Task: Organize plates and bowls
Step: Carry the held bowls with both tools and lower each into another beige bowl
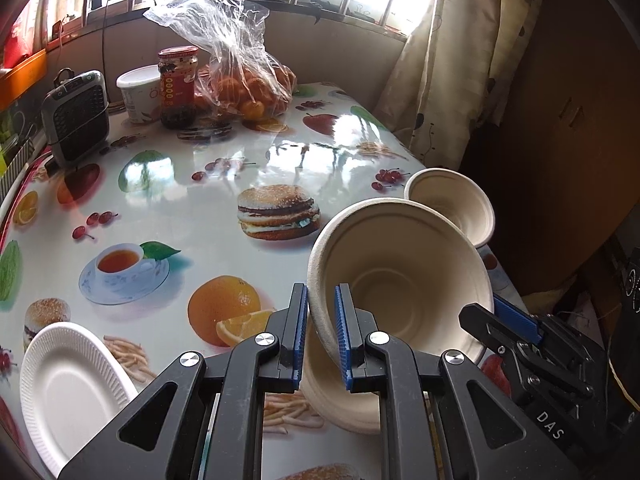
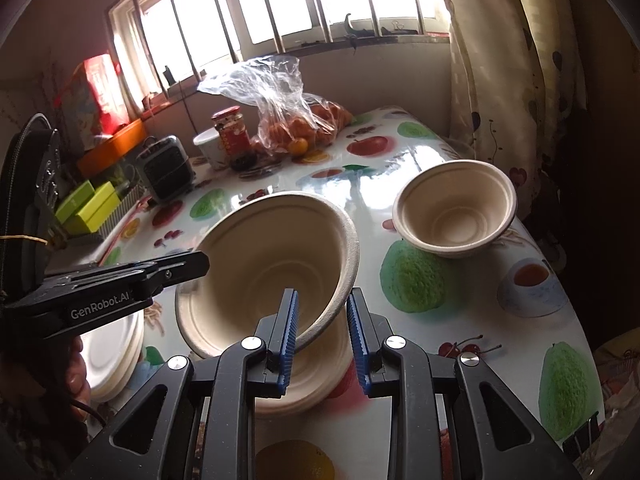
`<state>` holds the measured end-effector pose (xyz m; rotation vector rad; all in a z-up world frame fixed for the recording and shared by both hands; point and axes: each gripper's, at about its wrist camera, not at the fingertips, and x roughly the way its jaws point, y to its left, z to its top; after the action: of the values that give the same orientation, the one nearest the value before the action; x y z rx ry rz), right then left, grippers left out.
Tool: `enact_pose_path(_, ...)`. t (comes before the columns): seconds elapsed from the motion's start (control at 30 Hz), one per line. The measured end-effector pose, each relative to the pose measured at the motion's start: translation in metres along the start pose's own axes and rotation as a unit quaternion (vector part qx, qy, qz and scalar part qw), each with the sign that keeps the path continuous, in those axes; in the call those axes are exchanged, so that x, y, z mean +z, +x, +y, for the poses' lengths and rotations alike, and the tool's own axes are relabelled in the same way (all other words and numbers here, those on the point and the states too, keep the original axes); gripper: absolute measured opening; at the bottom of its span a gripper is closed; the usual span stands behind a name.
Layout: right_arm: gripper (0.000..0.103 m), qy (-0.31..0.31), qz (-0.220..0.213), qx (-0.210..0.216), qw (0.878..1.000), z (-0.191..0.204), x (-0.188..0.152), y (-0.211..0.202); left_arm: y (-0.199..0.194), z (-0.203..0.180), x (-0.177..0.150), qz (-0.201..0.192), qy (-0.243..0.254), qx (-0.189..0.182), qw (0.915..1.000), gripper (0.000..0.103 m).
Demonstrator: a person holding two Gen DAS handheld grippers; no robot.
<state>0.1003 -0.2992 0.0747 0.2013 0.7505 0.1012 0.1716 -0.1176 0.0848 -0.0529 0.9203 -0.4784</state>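
A large beige paper bowl (image 1: 400,280) (image 2: 264,256) hangs tilted above the table, held at two sides of its rim. My left gripper (image 1: 321,292) is shut on its left rim and shows from the side in the right wrist view (image 2: 188,266). My right gripper (image 2: 323,294) is shut on the near right rim; its tip appears at the bowl's right edge (image 1: 492,314). Directly under the held bowl lies another beige bowl (image 1: 340,404) (image 2: 296,384). A smaller beige bowl (image 1: 452,208) (image 2: 454,208) stands upright near the table's right edge.
White paper plates (image 1: 68,380) (image 2: 108,360) lie at the near left. At the far end stand a bag of oranges (image 1: 248,88), a red-lidded jar (image 1: 178,84), a white tub (image 1: 138,92) and a small heater (image 1: 76,120). The fruit-print tablecloth (image 1: 180,208) covers the table; a curtain (image 2: 500,80) hangs at the right.
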Motion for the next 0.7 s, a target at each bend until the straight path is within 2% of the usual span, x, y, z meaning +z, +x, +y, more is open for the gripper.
enact_pose_path(0.27, 0.024, 0.006, 0.016, -0.001, 1.000, -0.002, -0.016, 0.003, 0.006, 0.001, -0.017, 0.019, -0.004, 0.003, 0.9998, 0.015)
enact_pose_path(0.7, 0.025, -0.002, 0.029, -0.006, 1.000, 0.000, -0.024, 0.010, 0.011, 0.003, -0.023, 0.032, -0.009, 0.011, 0.9994, 0.015)
